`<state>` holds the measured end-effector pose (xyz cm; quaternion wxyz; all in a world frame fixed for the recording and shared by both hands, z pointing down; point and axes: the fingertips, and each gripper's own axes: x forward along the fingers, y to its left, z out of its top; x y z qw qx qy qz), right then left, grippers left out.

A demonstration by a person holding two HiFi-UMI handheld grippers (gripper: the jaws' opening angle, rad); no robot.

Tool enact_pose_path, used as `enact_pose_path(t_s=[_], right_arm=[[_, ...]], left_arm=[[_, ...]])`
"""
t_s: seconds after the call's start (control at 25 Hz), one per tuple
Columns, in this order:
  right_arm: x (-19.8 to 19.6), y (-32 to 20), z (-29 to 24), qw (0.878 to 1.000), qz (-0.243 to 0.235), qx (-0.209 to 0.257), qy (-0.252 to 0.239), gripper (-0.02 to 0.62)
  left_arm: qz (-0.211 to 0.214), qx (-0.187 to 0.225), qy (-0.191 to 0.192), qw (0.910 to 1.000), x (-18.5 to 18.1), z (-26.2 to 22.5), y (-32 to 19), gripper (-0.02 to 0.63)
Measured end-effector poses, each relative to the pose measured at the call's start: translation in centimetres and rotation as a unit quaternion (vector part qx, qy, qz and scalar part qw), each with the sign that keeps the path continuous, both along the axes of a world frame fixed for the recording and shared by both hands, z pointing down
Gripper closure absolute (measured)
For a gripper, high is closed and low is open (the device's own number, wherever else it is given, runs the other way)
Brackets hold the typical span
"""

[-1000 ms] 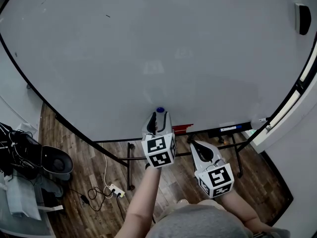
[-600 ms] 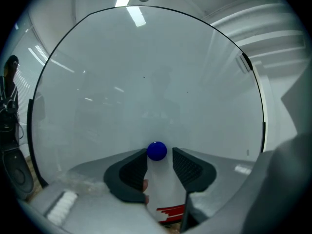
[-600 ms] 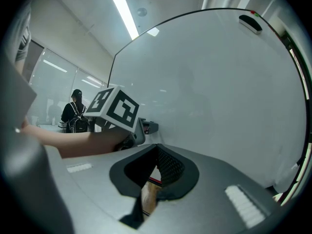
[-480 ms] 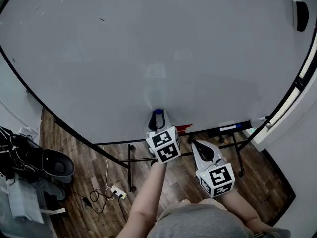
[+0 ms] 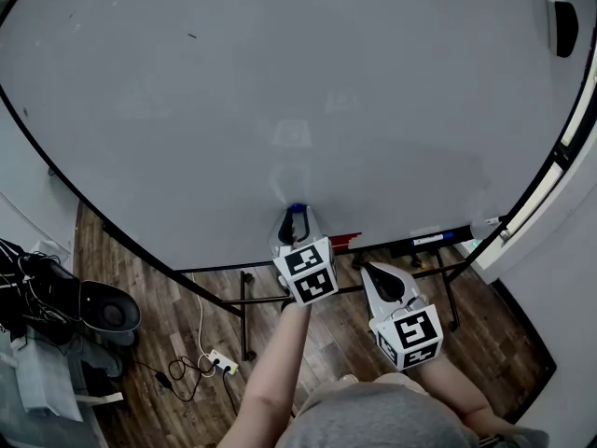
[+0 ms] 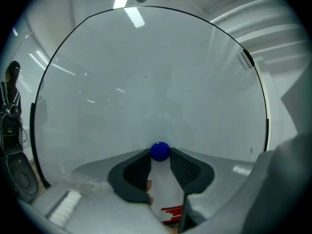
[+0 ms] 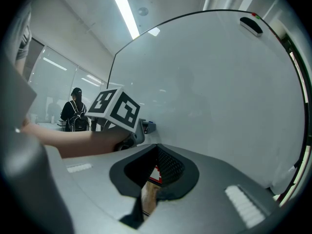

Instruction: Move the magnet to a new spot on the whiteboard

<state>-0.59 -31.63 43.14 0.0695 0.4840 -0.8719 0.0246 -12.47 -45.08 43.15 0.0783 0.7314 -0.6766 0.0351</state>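
While the blue magnet [image 5: 298, 209], a round knob with no evident long axis, sits low centre on the whiteboard [image 5: 280, 82], the left gripper [image 6: 160, 153] has just been closing its still fairly wide jaws, which now touch the magnet's sides. The right gripper [image 7: 155, 151] is pinched together, empty.

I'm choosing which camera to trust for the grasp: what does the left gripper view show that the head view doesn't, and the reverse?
Only the left gripper view: the left gripper's fingers, which have just been closing, touching the blue magnet on both sides. Only the head view: the right gripper, the wooden floor, the power strip. Both: the whiteboard, the magnet, the eraser at its upper right.
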Motion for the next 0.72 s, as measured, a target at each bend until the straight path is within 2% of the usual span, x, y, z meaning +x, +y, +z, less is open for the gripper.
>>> enact_pose_path(t_s=[0.36, 0.72], right_arm=[[-0.8, 1.0, -0.3, 1.0, -0.008, 0.006, -0.002, 0.595], [-2.5, 2.8, -0.9, 0.999, -0.026, 0.019, -0.002, 0.595]], left_arm=[[0.023, 0.021, 0.026, 0.9992, -0.9, -2.1, 2.2, 0.472], [0.044, 0.026, 0.046, 0.9977, -3.1, -3.8, 7.6, 0.472]])
